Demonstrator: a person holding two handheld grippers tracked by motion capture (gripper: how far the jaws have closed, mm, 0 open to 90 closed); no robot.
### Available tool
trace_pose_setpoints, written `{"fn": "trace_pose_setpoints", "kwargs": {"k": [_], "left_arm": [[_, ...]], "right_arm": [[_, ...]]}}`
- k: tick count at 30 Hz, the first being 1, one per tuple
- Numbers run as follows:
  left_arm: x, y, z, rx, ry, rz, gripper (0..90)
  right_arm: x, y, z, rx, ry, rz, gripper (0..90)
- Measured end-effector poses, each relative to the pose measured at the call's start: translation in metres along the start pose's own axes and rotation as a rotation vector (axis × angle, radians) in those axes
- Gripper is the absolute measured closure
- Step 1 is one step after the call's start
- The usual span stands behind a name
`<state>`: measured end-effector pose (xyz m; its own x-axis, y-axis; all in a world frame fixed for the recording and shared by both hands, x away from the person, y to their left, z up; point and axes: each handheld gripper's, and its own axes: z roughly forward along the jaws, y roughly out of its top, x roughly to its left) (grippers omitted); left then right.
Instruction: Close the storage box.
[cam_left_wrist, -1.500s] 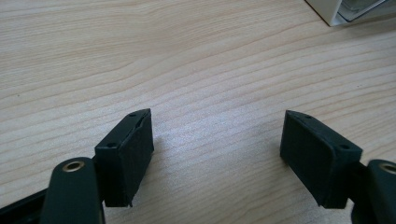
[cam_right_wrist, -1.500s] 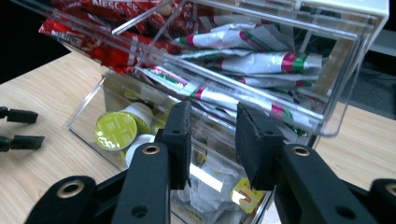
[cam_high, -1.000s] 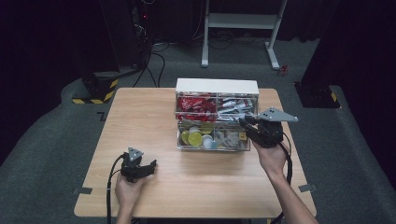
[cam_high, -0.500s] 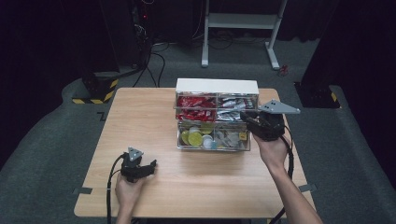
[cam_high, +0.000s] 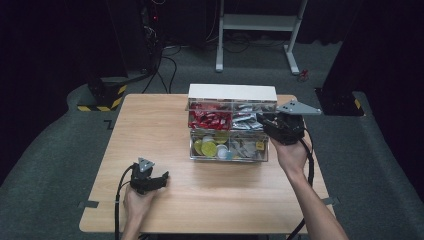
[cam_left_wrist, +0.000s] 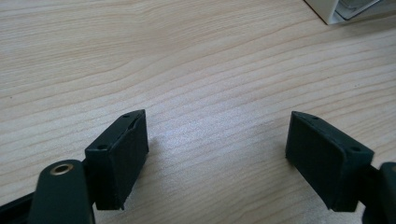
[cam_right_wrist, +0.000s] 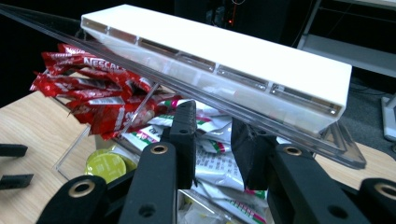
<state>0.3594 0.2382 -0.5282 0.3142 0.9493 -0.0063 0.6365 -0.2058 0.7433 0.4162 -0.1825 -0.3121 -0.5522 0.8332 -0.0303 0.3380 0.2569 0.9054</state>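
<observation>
A clear compartment box (cam_high: 227, 159) stands at the table's far middle, its white-framed clear lid (cam_high: 232, 91) raised. Red sachets (cam_high: 207, 120), white sachets (cam_high: 245, 120) and yellow pods (cam_high: 205, 147) lie inside. My right gripper (cam_high: 261, 120) is at the box's right end. In the right gripper view its jaws (cam_right_wrist: 212, 126) stand close together at the tilted lid's (cam_right_wrist: 224, 51) clear front edge, apparently pinching it, above white sachets (cam_right_wrist: 210, 158) and beside red sachets (cam_right_wrist: 93, 88). My left gripper (cam_high: 159, 179) rests open on the bare wood near the front left, nothing between its fingers (cam_left_wrist: 217, 140).
The wooden table (cam_high: 150, 130) has free room left and front of the box. Yellow pods (cam_right_wrist: 105, 163) lie in the box's near compartment. A white frame stand (cam_high: 255, 22) and black equipment with cables (cam_high: 150, 30) stand on the dark floor behind the table.
My right gripper has risen a little and shifted toward the back row of the box. The left gripper has stayed where it was.
</observation>
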Motion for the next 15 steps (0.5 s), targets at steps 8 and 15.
{"fn": "trace_pose_setpoints", "kwargs": {"k": [8,15], "left_arm": [[0.003,0.004,-0.001,0.015,-0.026,-0.011,24.7],[0.001,0.013,-0.005,-0.005,-0.069,-0.001,27.0]], "right_arm": [[-0.007,0.003,0.005,0.005,-0.001,0.026,69.7],[-0.01,0.007,0.006,0.014,0.008,0.034,69.5]]}}
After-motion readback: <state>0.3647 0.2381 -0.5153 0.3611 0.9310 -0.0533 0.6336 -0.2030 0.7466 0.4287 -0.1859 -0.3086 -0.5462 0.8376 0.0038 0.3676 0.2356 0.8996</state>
